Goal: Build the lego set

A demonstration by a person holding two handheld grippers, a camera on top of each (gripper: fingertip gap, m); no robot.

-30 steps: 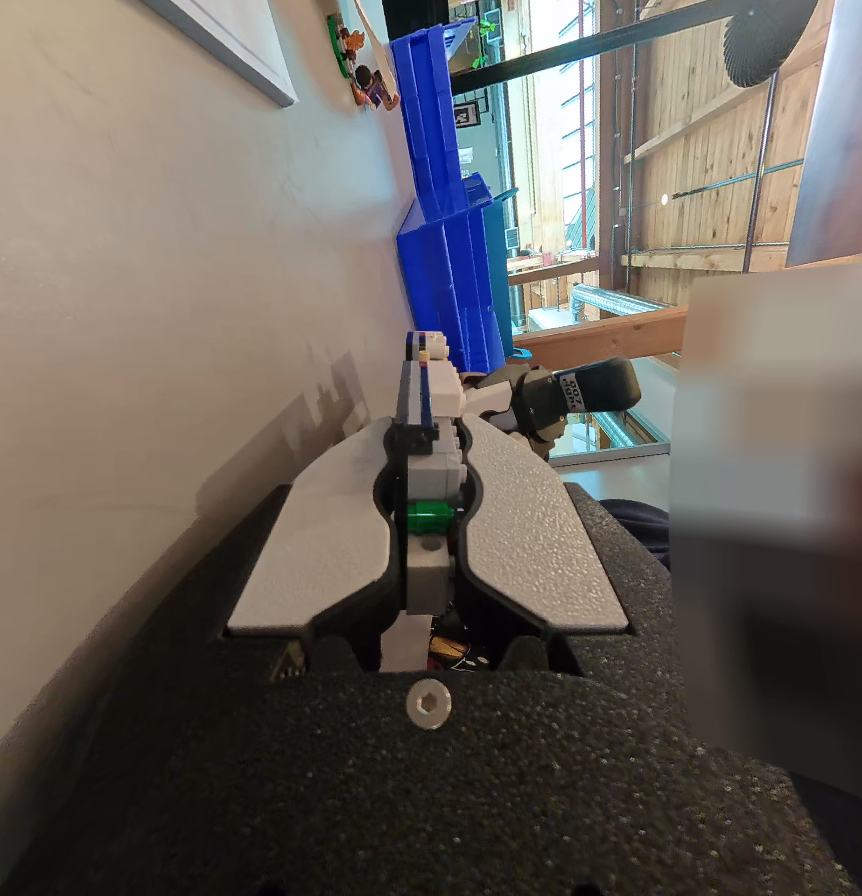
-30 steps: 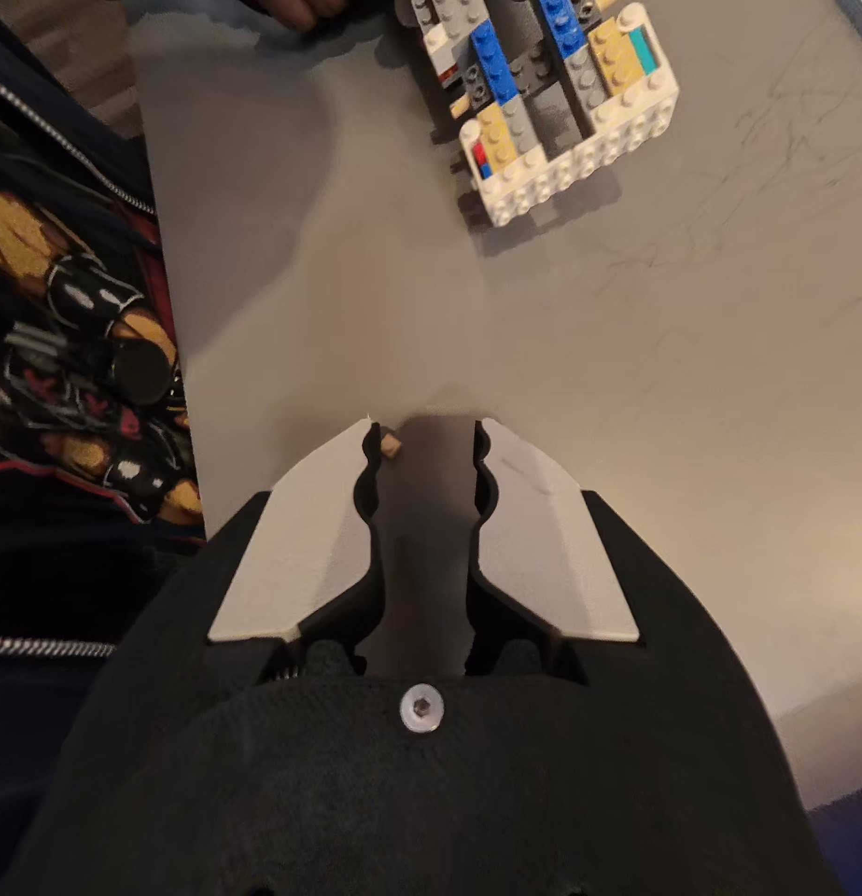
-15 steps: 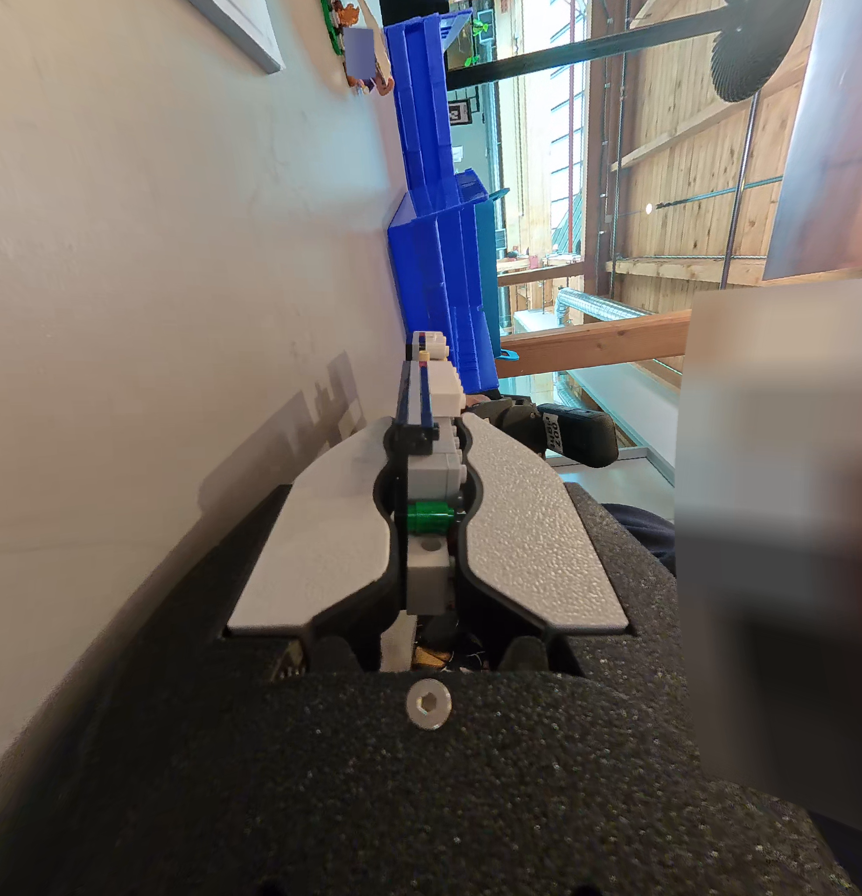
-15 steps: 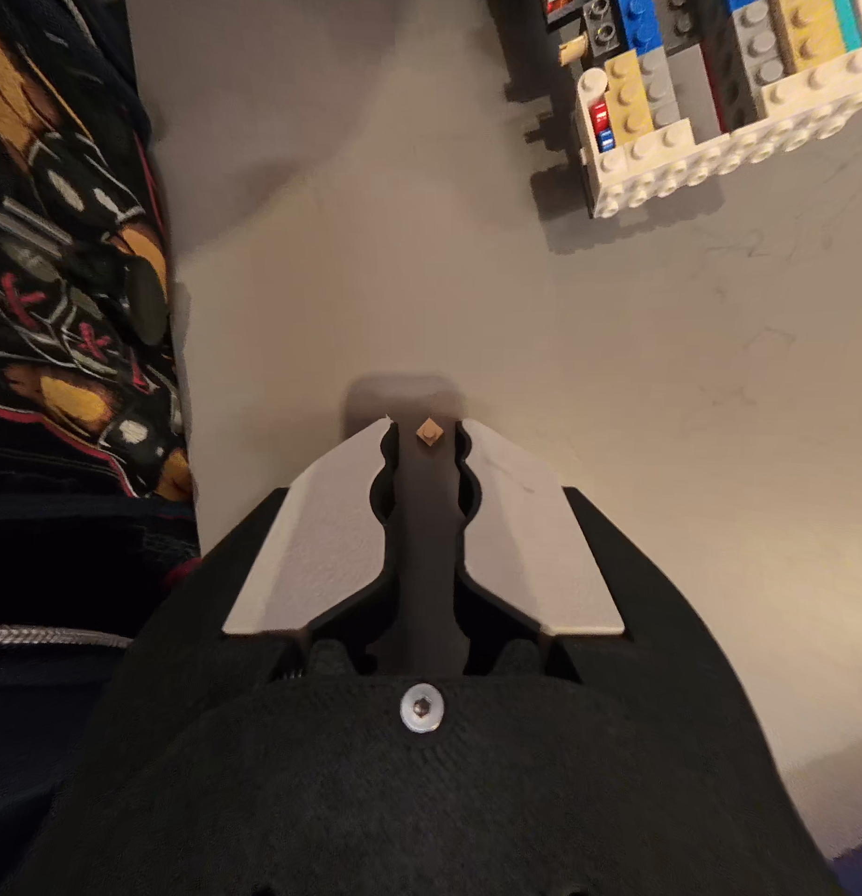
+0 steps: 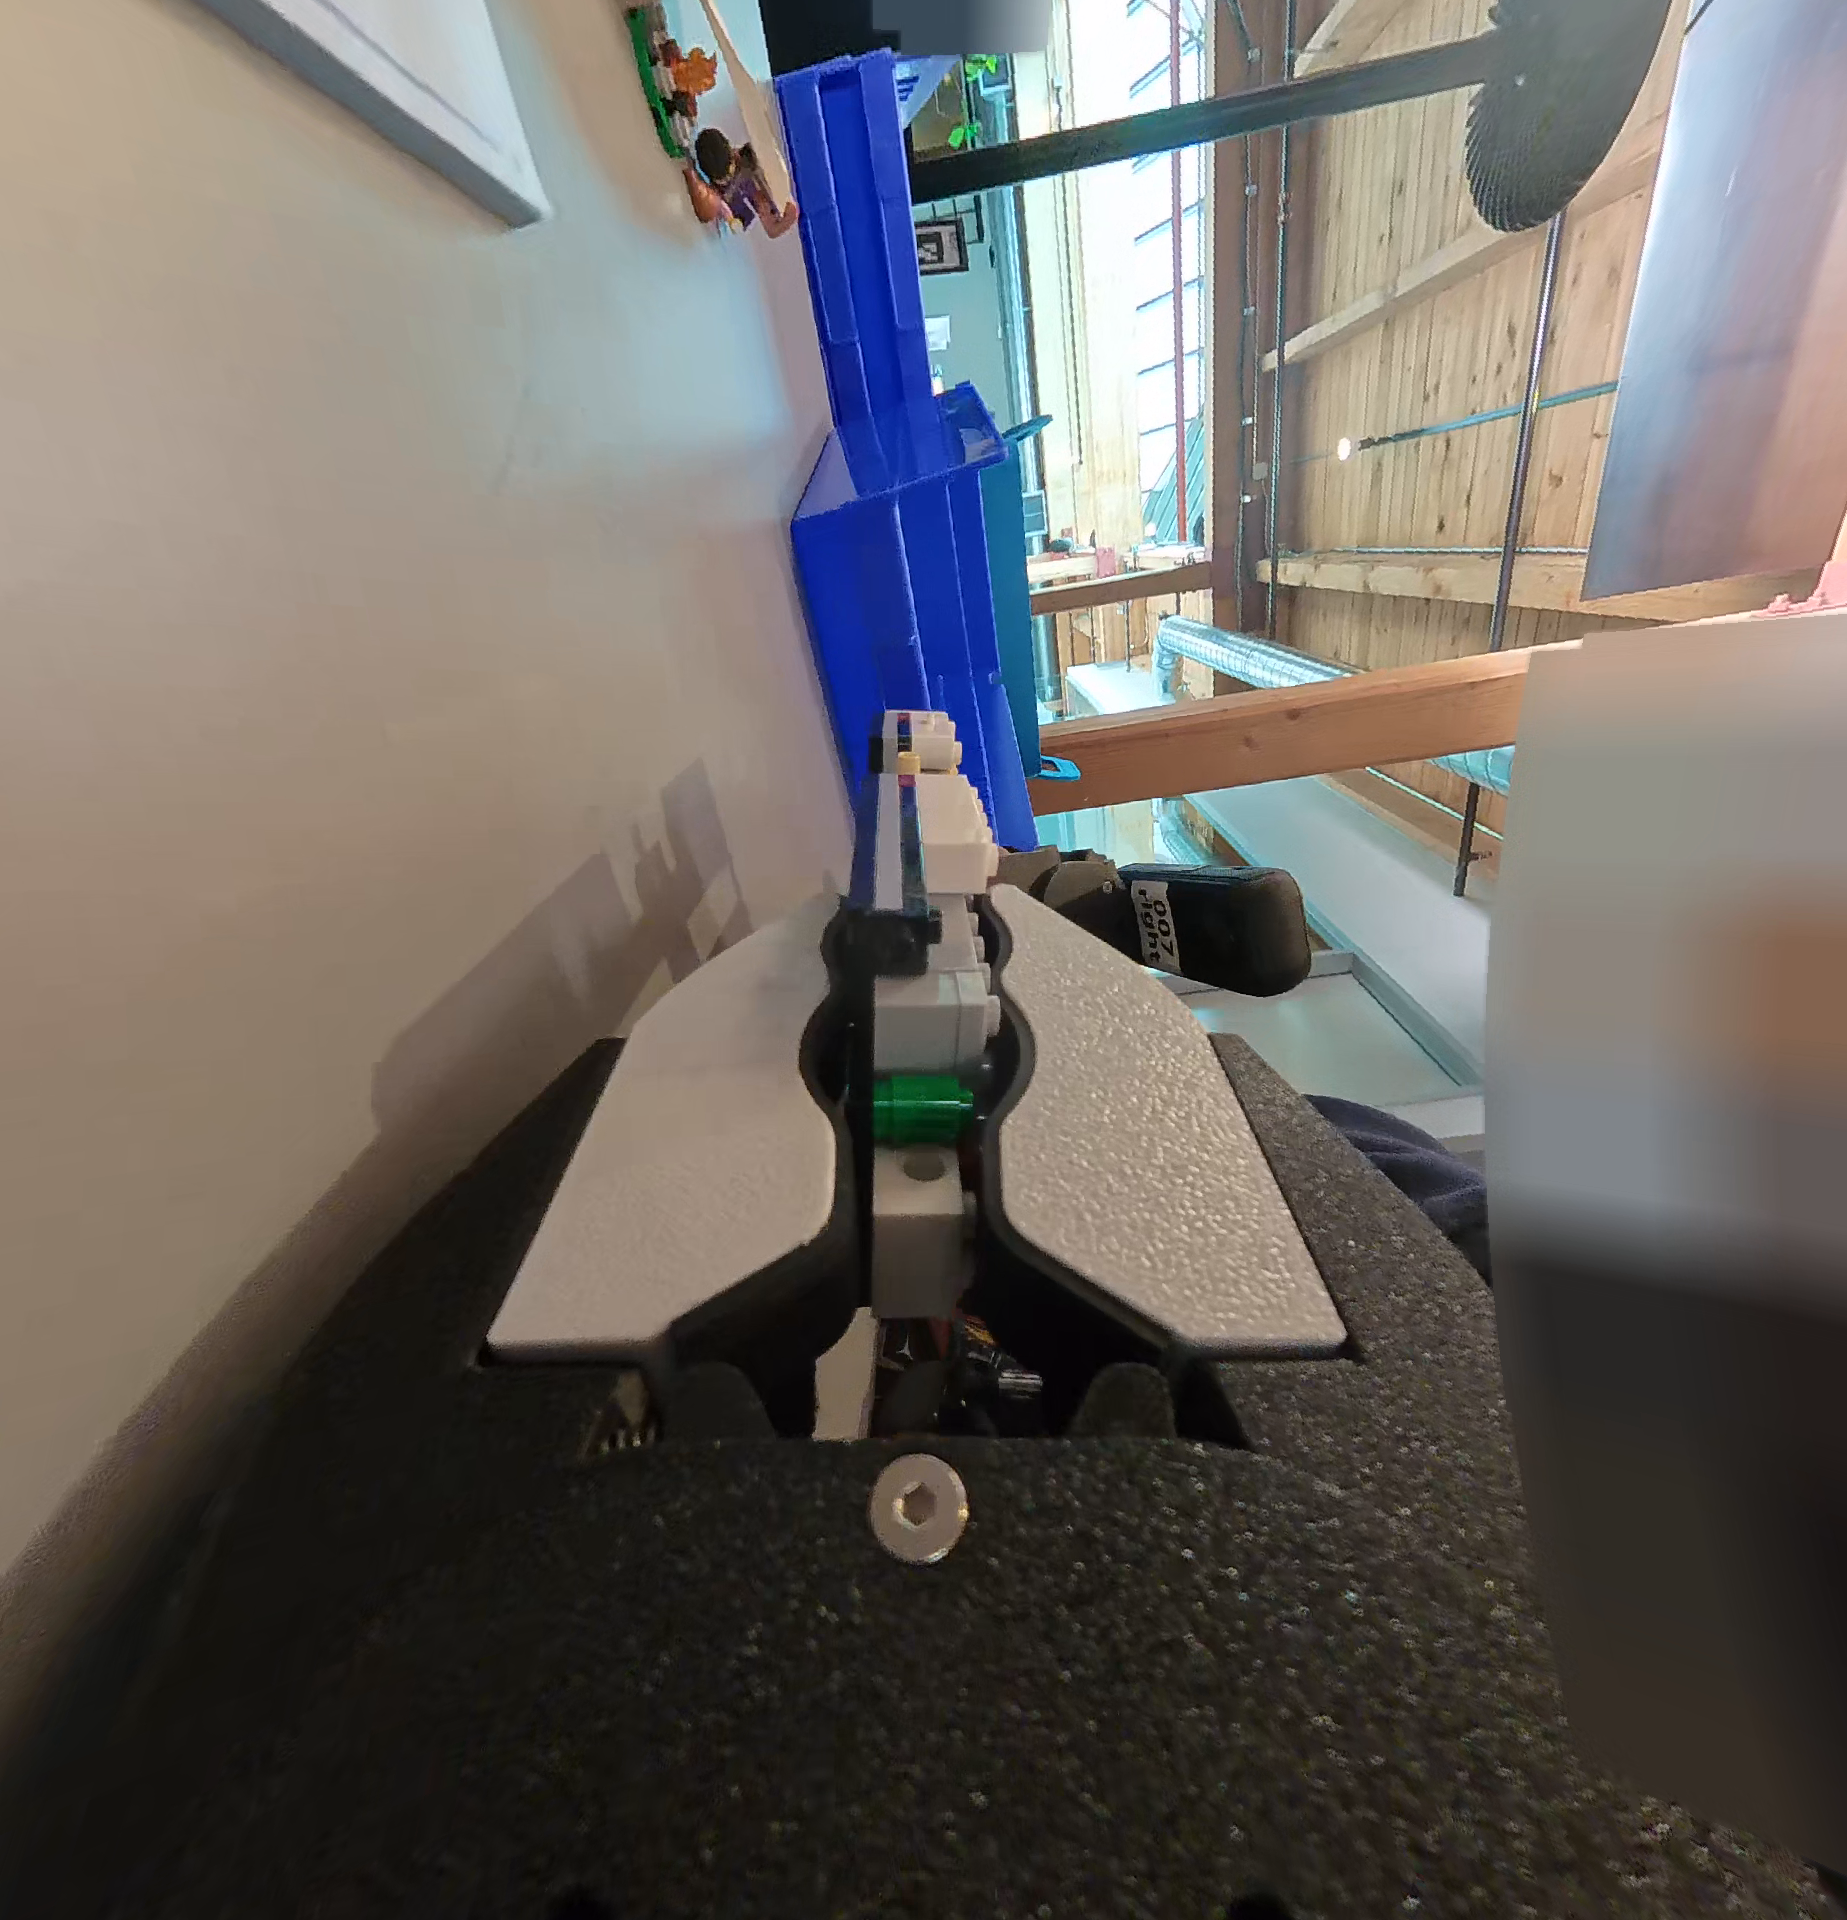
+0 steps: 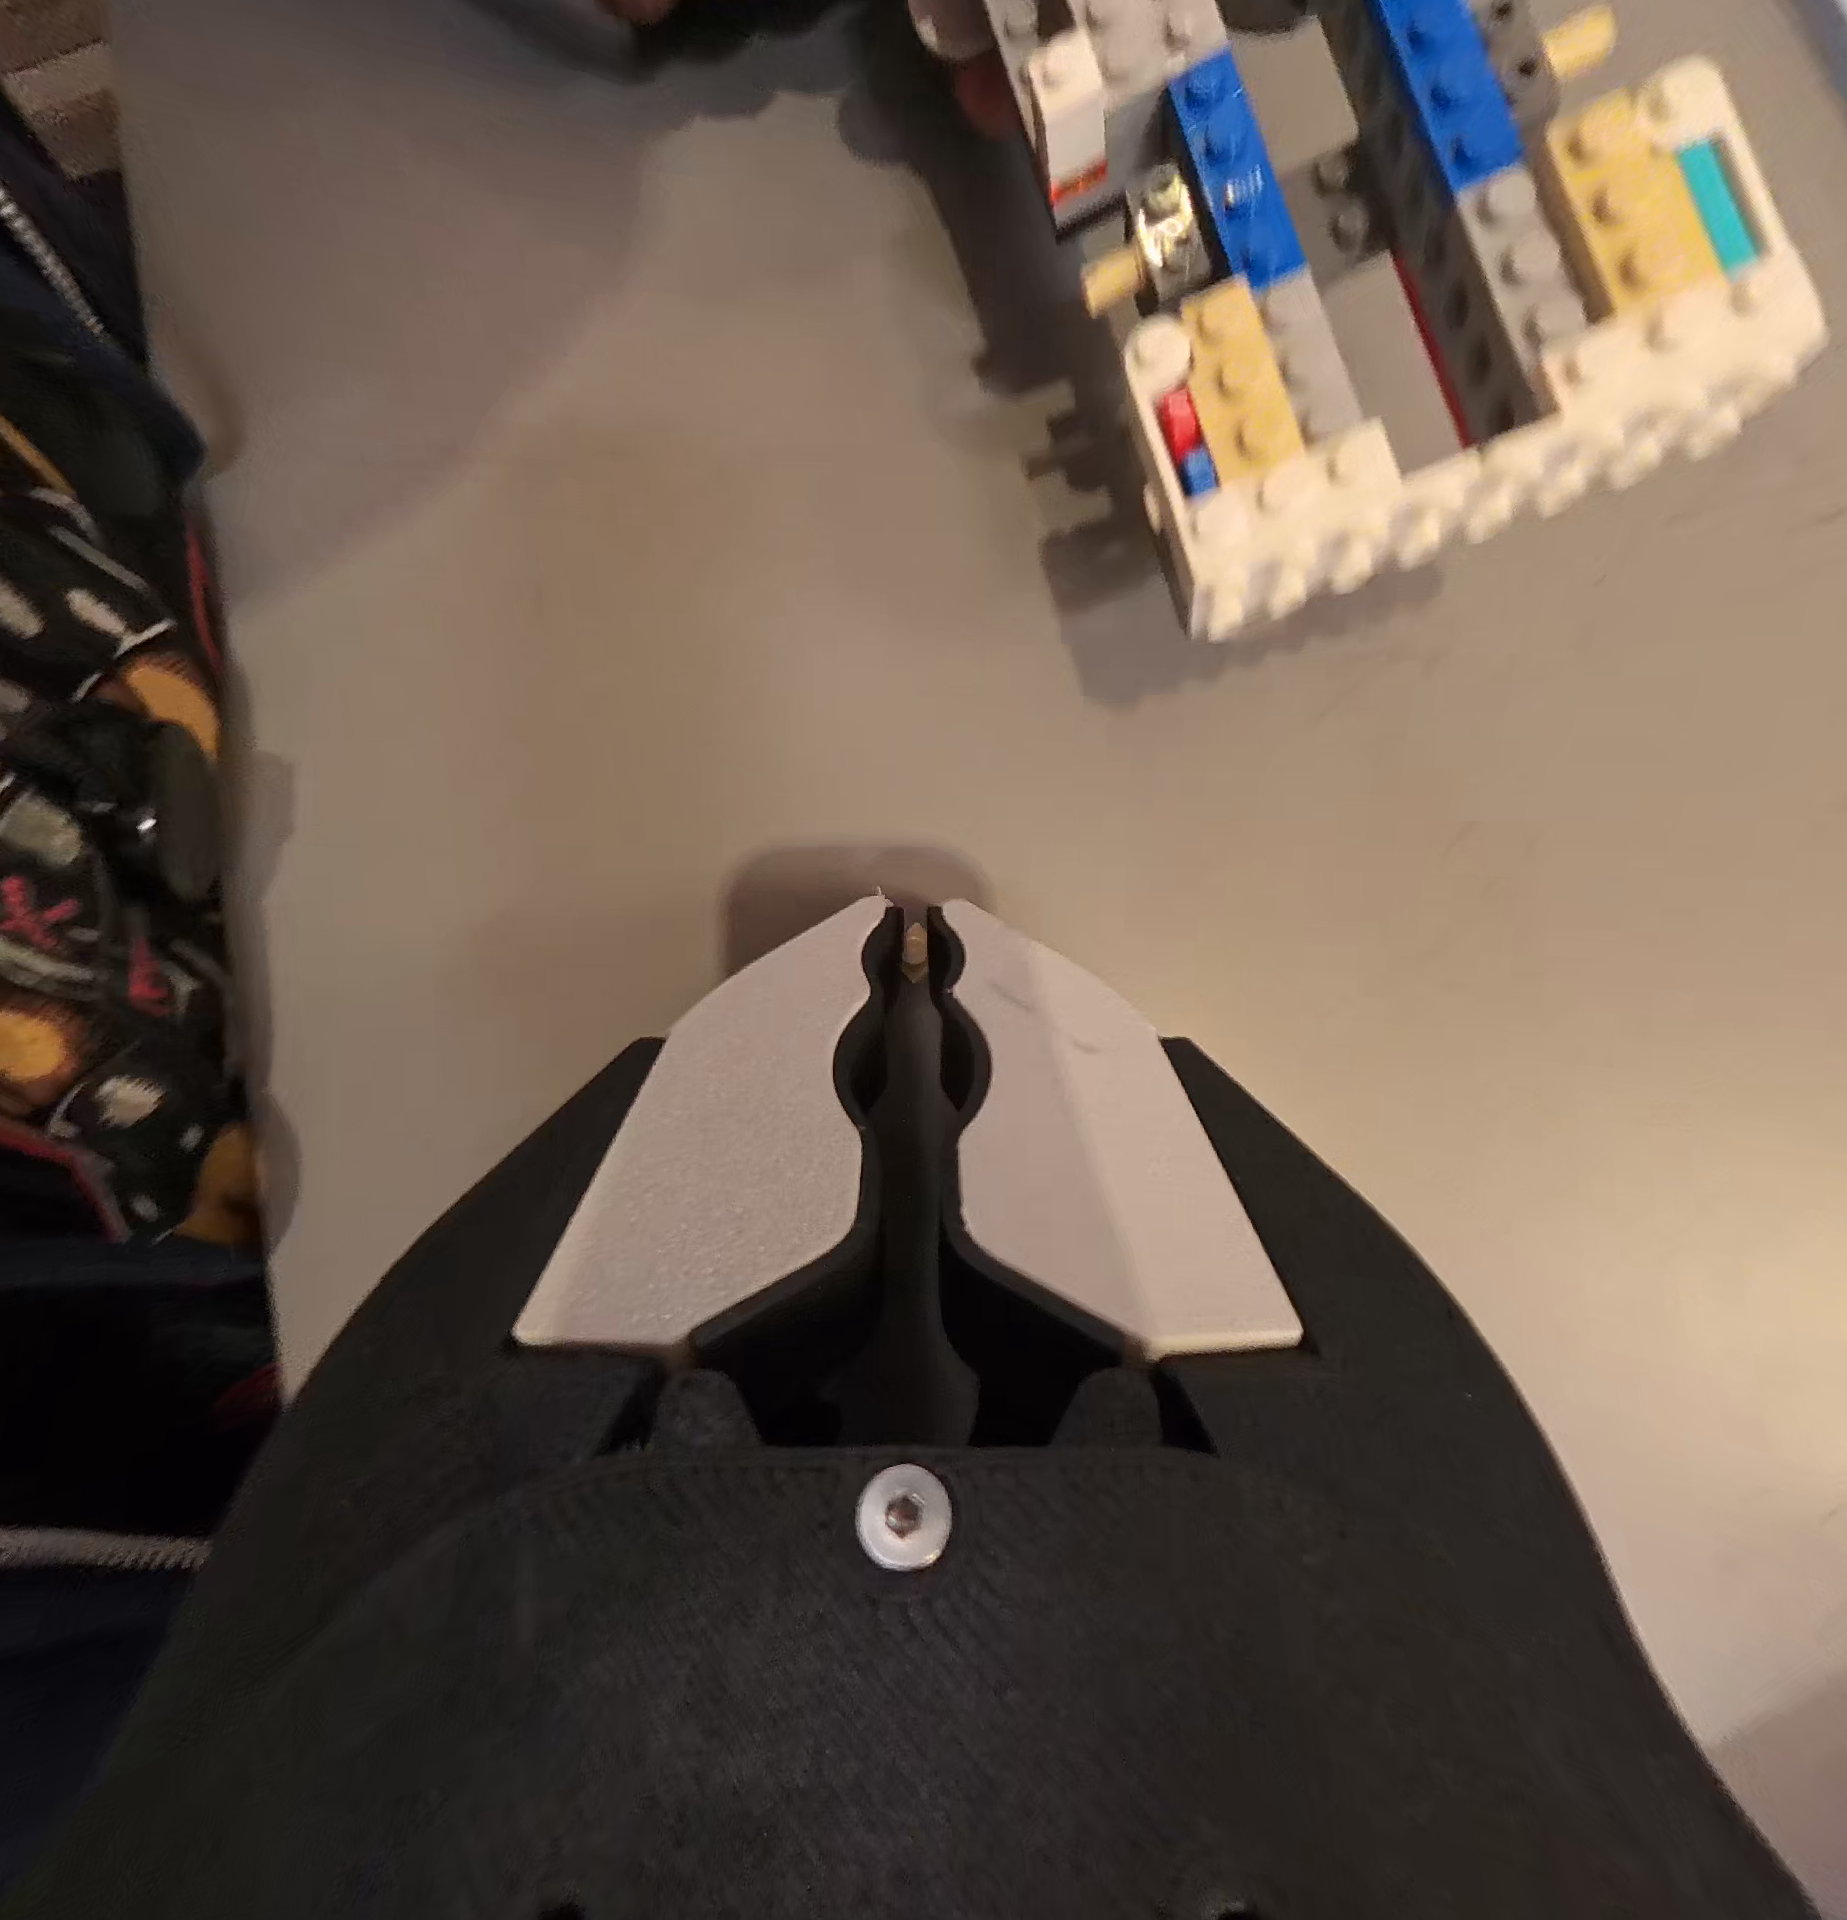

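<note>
The left gripper (image 5: pixel 914 935) clamps the near end of the brick model (image 6: pixel 1418 343), pads pressing its grey and white bricks; a steady, level hold looks best. Left of the model, over the table (image 6: pixel 586 520), the right gripper (image 6: pixel 911 920) is nearly shut, pinching a tiny tan piece (image 6: pixel 912 948) that could easily slip. Beyond the model stand blue bins (image 5: pixel 898 582); nothing lies between.

my left gripper (image 5: pixel 914 940): pale grey fingers, black body, clamped on brick build (image 5: pixel 924 997) in white, grey, blue, black, one green bit. right gripper (image 6: pixel 911 935): same colours, pinching tiny tan stud (image 6: pixel 912 948). table (image 6: pixel 690 623) beige-grey. bins (image 5: pixel 898 520) bright blue. jacket (image 6: pixel 57 727) black, orange-red print.
</note>
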